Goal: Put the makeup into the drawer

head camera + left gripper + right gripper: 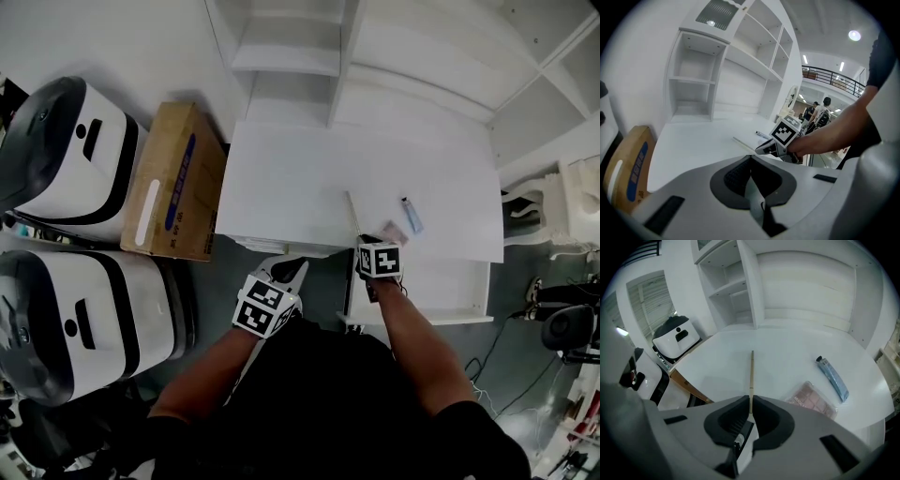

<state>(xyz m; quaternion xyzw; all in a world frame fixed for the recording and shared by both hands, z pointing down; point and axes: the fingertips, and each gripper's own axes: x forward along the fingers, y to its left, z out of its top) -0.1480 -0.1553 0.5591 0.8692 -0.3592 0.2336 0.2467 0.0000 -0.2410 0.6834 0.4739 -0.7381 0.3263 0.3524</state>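
pinching the near end of a thin pencil [751, 373] lying on the white bench [787, 345] is the right gripper [750, 400]; the left gripper [750, 157] is pressed together, empty.

Thin tan pencil [751, 376]: far end on white desk, near end pinched betw right gripper [750, 404] jaws. Pink eyeshadow palette [813, 401], clear case, flat nr desk front edge. Light-blue tube [833, 378] w/ dark cap, flat just beyond palette. White drawer [450, 286] pulled open below desk edge.
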